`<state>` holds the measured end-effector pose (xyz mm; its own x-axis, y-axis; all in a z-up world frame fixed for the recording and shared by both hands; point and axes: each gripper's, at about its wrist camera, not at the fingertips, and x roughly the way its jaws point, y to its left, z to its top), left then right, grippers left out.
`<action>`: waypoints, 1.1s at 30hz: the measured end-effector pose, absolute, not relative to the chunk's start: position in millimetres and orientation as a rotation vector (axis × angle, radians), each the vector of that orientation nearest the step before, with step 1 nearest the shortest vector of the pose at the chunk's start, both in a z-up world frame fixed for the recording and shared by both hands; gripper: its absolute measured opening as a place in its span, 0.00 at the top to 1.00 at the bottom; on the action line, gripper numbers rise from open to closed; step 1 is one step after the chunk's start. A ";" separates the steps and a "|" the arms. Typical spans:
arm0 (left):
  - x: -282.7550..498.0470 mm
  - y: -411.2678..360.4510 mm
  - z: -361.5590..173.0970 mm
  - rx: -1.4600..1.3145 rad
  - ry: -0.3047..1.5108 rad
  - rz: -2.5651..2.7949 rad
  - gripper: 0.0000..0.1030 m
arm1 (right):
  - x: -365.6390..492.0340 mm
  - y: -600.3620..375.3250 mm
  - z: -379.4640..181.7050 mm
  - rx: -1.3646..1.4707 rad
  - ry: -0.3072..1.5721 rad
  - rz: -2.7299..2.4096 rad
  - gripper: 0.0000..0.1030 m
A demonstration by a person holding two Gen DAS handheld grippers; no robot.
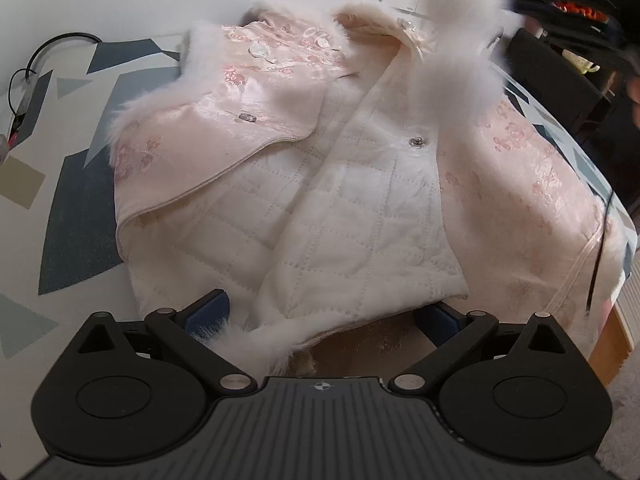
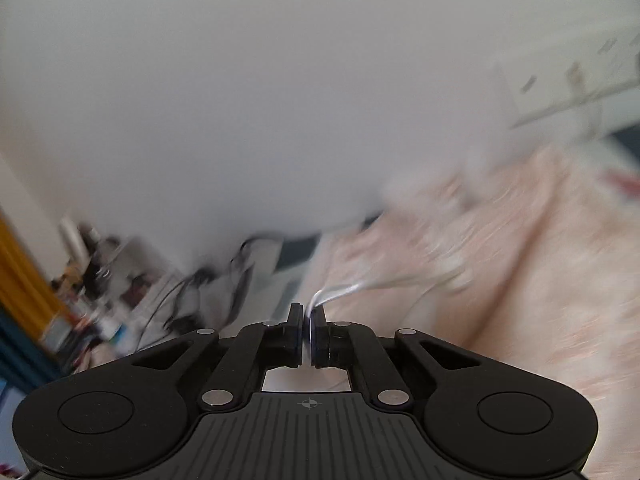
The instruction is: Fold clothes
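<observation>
Two blue-padded fingers [image 1: 210, 308] of the left gripper [image 1: 326, 314] stand spread wide in the left wrist view, one on each side of the near hem of a pink jacket [image 1: 280, 152]. The jacket lies open on a table [image 1: 76, 216] covered in a grey, blue and beige geometric pattern (its white quilted lining [image 1: 340, 216] faces up through the middle). The left front panel is folded over the lining, showing pink satin with a flower pattern and a snap button [image 1: 246, 117]. White fur trim [image 1: 460, 40] runs around the collar and edges, and a tuft of it sits just beside the left finger pad. The jacket's right side drapes over the table's edge. A black cable [image 1: 48, 46] curls on the table's far left corner, well apart from the jacket.

In the right wrist view, heavily blurred, the right gripper [image 2: 306, 328] has its fingers pressed nearly together, pinching a thin pale strip [image 2: 336, 292] that leads toward the pink jacket fabric [image 2: 520, 280] filling the right side. A white wall [image 2: 280, 100] fills the upper part; cluttered objects at lower left are too smeared to identify.
</observation>
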<state>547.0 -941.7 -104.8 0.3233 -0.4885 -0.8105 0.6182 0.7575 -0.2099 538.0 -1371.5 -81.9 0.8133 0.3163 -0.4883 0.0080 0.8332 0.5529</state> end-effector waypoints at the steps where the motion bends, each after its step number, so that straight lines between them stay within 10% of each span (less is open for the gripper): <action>1: 547.4 -941.9 -104.7 0.145 1.008 -0.729 0.02 | 531.3 -1381.1 -86.0 0.566 0.641 0.117 0.97; 4: 547.9 -943.9 -104.6 0.159 1.006 -0.730 0.02 | 513.0 -1409.0 -108.3 0.567 0.776 -0.064 0.93; 8: 547.6 -949.0 -105.1 0.219 0.992 -0.731 0.02 | 493.3 -1427.8 -139.1 0.563 0.909 -0.290 0.49; 20: 546.2 -948.3 -101.6 0.221 0.966 -0.715 0.10 | 578.0 -1394.4 -127.3 0.472 0.777 -0.262 0.31; 25: 545.9 -943.4 -94.6 0.185 0.936 -0.721 0.39 | 646.3 -1370.0 -136.0 0.406 0.821 -0.209 0.37; 29: 542.8 -943.5 -87.6 0.204 0.908 -0.749 0.86 | 662.6 -1386.3 -149.3 0.579 0.844 -0.164 0.84; 33: 546.9 -925.7 -61.6 0.070 0.862 -0.739 0.86 | 654.7 -1394.6 -129.3 0.671 0.721 -0.051 0.90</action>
<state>546.9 -925.7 -61.6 0.4220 -0.5626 -0.7109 0.6168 0.7529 -0.2296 654.7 -1394.6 -129.3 0.7594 0.1795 -0.6254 0.2665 0.7910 0.5507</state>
